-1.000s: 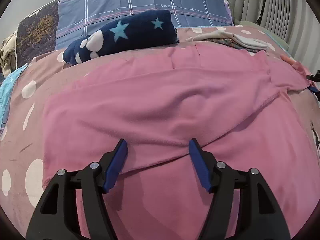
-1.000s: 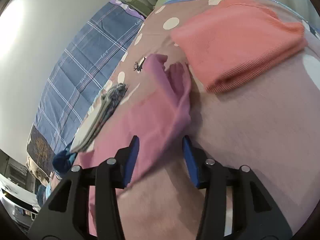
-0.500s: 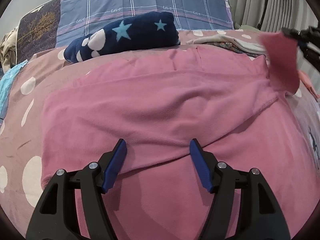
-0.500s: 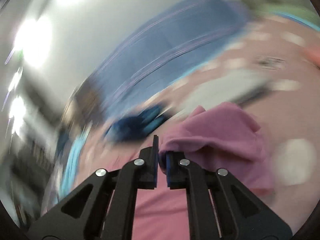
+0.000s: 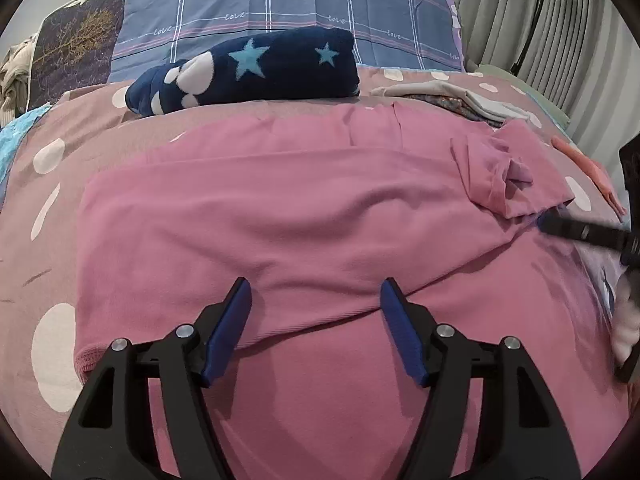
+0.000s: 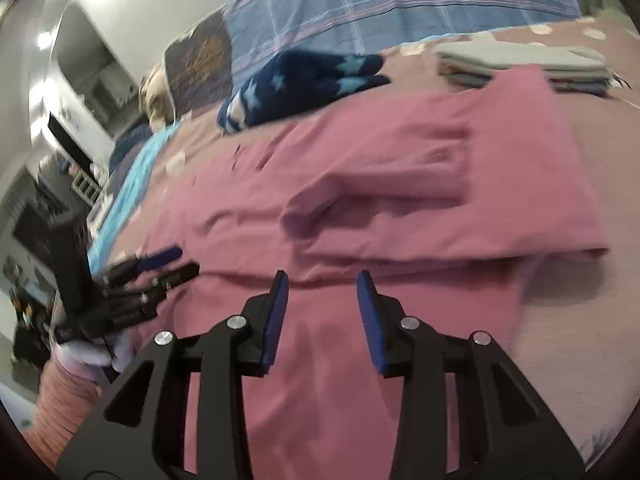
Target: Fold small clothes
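Lying spread over the bed (image 5: 48,216), a pink garment (image 5: 304,200) covers most of the spotted pinkish-brown cover, its lower part folded up so a hem edge runs across it just ahead of the left gripper (image 5: 316,300). That gripper hangs over the cloth with its blue-padded fingers (image 5: 230,330) set wide apart; nothing is between them and they grip nothing. In the right wrist view the sleeve (image 6: 384,184) lies folded in across the body of the garment, flat and free of any tool. The right gripper (image 6: 322,292) points down at the cloth just below that sleeve, its jaws partway apart and opening, with only the flat fabric seen beyond them and nothing pinched. From the left wrist view the tip of the right gripper shows at the right edge, close to the bunched sleeve end. The left gripper also shows at the left side of the right wrist view, carried by a hand in a pale glove (image 6: 86,354) with an orange-pink sleeve behind it. Near the head of the bed, a dark blue item with light blue stars (image 5: 256,68) lies beside a stack of folded light clothes (image 5: 460,98). A blue checked pillow (image 5: 280,4) stands behind them, and grey curtains (image 5: 520,20) hang at the right.
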`<state>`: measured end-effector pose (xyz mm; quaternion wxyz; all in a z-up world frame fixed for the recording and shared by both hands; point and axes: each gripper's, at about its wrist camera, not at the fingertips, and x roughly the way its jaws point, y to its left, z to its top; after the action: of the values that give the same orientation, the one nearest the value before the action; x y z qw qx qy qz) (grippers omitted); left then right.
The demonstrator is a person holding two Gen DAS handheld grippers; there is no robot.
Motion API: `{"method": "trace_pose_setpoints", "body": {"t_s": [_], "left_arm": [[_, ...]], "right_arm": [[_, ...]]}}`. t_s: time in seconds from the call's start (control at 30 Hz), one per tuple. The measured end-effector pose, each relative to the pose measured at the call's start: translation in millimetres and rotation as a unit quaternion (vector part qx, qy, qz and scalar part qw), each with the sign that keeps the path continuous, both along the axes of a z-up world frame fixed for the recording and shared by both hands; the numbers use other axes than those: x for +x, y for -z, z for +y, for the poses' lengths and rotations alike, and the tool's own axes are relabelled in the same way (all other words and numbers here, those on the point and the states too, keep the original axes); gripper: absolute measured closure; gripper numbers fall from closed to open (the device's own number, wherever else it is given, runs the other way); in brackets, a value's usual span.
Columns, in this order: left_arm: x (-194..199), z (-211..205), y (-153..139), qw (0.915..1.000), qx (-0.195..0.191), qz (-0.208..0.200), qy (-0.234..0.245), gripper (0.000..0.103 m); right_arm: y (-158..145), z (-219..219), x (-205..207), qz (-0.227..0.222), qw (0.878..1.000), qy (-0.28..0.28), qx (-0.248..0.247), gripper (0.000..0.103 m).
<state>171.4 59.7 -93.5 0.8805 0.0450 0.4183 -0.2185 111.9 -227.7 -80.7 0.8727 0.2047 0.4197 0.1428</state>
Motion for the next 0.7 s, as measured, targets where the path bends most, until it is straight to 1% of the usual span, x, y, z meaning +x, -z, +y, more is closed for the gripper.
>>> {"method": "trace_pose_setpoints", "body": {"t_s": [0.03,0.1,0.13,0.17,0.2,0.23,0.3,0.33,0.37,0.4,0.47,0.5,0.53,0.57,0.6,0.63,0.67,0.7], "left_arm": [[0.1,-0.1,0.1,1.0000,0.001,0.000,0.000,0.034],[-0.1,-0.7,0.3,1.0000,0.004,-0.001,0.000,0.034],[-0.2,-0.7,0.3,1.0000,0.004,-0.001,0.000,0.034],[-0.2,-0.7,0.3,1.0000,0.005,-0.002,0.000,0.034],[0.0,-0.5,0.3,1.0000,0.005,-0.002,0.000,0.034],[0.0,-0.5,0.2,1.0000,0.005,-0.002,0.000,0.034],[0.0,-0.6,0.3,1.0000,0.004,-0.001,0.000,0.034],[0.2,-0.4,0.3,1.0000,0.003,-0.001,0.000,0.034],[0.1,-0.3,0.6,1.0000,0.002,-0.001,0.000,0.034],[0.1,0.0,0.5,1.0000,0.001,-0.001,0.000,0.034],[-0.1,0.9,0.3,1.0000,-0.003,0.000,0.000,0.034],[0.0,1.8,0.3,1.0000,-0.007,0.001,0.000,0.034],[0.4,2.9,0.2,0.9999,-0.011,0.002,0.000,0.034],[0.8,5.0,-0.1,0.9998,-0.019,0.003,0.000,0.034],[1.1,6.2,-0.2,0.9997,-0.024,0.004,0.000,0.034],[1.2,7.8,-0.4,0.9995,-0.030,0.006,0.000,0.034],[1.2,9.2,-0.6,0.9994,-0.035,0.007,0.000,0.034],[1.2,10.0,-0.5,0.9992,-0.040,0.008,0.000,0.034]], "right_arm": [[-2.0,-10.2,1.8,0.002,0.999,0.018,0.030,0.066],[-7.5,-26.1,7.7,0.002,0.996,0.050,0.069,0.066],[-9.3,-32.2,13.2,0.003,0.995,0.069,0.076,0.065],[-9.0,-35.0,19.6,0.009,0.993,0.085,0.076,0.061],[-4.9,-40.9,31.4,0.036,0.990,0.114,0.079,0.052],[-0.4,-42.8,37.6,0.057,0.986,0.129,0.089,0.049],[16.0,-50.3,52.7,0.101,0.973,0.153,0.140,0.049],[19.8,-52.5,56.8,0.110,0.968,0.167,0.155,0.053],[20.3,-51.4,61.7,0.109,0.966,0.176,0.158,0.078],[14.5,-44.5,67.9,0.096,0.969,0.171,0.147,0.096],[-9.9,-18.7,71.2,0.032,0.984,0.129,0.118,0.098],[-27.9,3.9,70.3,-0.014,0.991,0.080,0.106,0.098],[-43.5,28.1,67.5,-0.055,0.993,0.018,0.103,0.098],[-51.5,43.4,65.1,-0.075,0.992,-0.026,0.096,0.096],[-61.5,66.1,59.1,-0.098,0.990,-0.075,0.060,0.085],[-66.4,80.8,53.3,-0.115,0.989,-0.089,0.012,0.074],[-67.2,86.9,50.4,-0.121,0.989,-0.086,-0.021,0.055],[-63.8,89.9,48.6,-0.117,0.989,-0.077,-0.052,0.052]]}}
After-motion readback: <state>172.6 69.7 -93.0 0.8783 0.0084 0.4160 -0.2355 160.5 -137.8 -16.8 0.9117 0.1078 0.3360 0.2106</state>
